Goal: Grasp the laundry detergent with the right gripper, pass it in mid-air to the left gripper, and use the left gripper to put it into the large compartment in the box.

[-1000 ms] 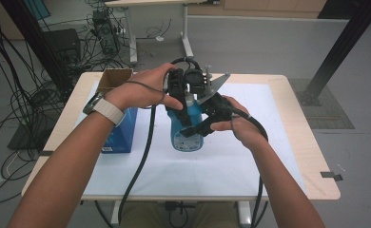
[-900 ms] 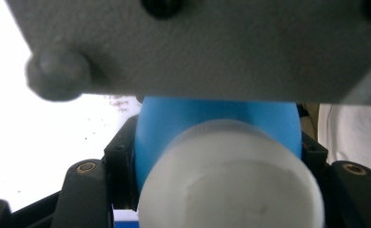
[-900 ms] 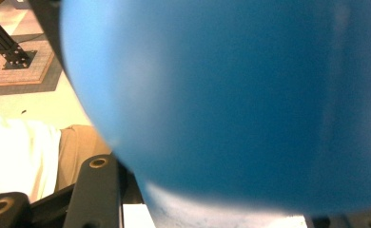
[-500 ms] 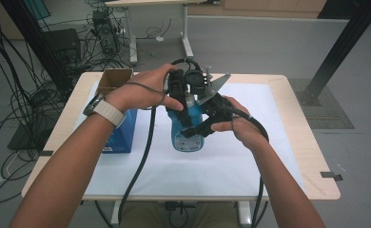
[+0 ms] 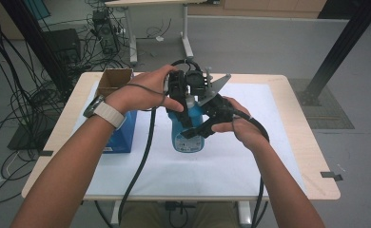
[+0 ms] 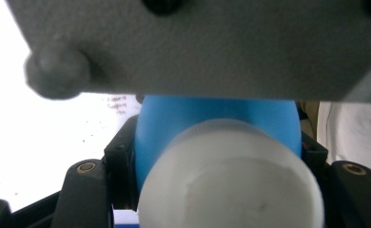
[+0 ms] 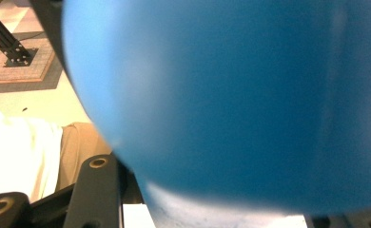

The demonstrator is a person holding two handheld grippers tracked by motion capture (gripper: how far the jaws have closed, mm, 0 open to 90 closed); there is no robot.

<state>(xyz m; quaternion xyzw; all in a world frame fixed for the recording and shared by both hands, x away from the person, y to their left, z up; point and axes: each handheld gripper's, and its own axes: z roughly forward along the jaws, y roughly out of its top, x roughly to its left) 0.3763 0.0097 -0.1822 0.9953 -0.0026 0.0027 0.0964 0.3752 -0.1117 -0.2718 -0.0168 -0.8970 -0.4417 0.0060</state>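
On the white sheet near the middle of the surface (image 5: 288, 95) stands one blue bottle (image 5: 187, 135), upright, with a printed label on its side and a white cap (image 6: 231, 180) on top; what it holds cannot be told. The left gripper (image 5: 180, 97) comes at it from above, its fingers clamped around the bottle's neck just under the cap, as the left gripper view shows with the blue shoulder wedged between the two black jaws. The right gripper (image 5: 200, 128) meets the bottle lower down from the person's right, its fingers clamped on the blue body, which looms blurred and close in the right gripper view. Left of the bottle stands one open cardboard box (image 5: 113, 80) with its flaps up; its inside is in shadow and its contents cannot be made out. One blue box (image 5: 122, 135) lies just in front of it, partly under the left forearm. Two grippers, two hands and two trailing black cables are at work. Light wood shows around the white sheet. Beyond it lies a grey floor (image 5: 269, 42) with tangled cables at the left, another table's legs and a dark metal post at the right.
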